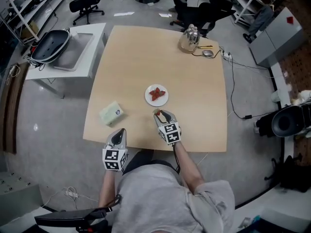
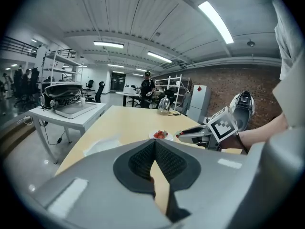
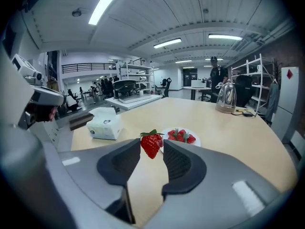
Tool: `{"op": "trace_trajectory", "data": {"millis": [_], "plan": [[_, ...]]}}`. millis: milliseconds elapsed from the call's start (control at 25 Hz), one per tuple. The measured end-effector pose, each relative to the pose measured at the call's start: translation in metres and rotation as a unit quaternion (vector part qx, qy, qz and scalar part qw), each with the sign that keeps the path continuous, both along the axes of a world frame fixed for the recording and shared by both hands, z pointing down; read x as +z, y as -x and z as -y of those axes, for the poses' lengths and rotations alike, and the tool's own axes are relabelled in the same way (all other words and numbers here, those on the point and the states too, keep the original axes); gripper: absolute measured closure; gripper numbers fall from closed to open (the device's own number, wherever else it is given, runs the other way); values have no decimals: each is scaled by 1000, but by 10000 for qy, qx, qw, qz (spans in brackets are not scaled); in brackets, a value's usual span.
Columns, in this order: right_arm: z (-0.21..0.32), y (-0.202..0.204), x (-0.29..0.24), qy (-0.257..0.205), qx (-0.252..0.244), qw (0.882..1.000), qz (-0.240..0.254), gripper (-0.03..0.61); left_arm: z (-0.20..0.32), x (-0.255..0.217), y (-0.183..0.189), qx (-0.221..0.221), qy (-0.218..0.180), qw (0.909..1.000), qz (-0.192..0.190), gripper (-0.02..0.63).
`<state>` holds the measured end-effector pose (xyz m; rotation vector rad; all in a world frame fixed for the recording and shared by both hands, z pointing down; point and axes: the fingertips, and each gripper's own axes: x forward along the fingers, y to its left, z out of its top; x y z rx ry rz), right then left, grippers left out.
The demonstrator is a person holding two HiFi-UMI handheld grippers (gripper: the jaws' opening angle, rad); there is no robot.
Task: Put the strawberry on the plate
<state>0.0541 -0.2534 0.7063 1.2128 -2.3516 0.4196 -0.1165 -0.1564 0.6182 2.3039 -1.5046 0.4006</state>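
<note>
1. One strawberry [image 3: 151, 144] is clamped between the right gripper's [image 1: 160, 114] jaws, just short of the plate [image 1: 147, 97].
2. The left gripper [image 2: 155, 143], jaws pressed together and empty, hangs well apart from the plate.

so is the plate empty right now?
No, several strawberries lie on the plate in the right gripper view.
</note>
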Motion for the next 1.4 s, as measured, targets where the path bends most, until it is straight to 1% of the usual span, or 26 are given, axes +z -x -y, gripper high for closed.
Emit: {"op": "trace_trajectory", "data": {"millis": [200, 520, 920, 1400], "plan": [[16, -13, 6, 74, 132, 9999, -25, 422, 14, 5, -8, 78, 82, 9999, -32, 594], [42, -19, 16, 172, 147, 9997, -76, 422, 37, 13, -16, 138, 218, 9997, -9, 594], [71, -21, 48, 422, 95, 9987, -269, 422, 59, 25, -14, 156, 390, 9991, 25, 594], [99, -27, 81, 722, 123, 9964, -416, 422, 78, 36, -11, 59, 584, 9982, 84, 594]]}}
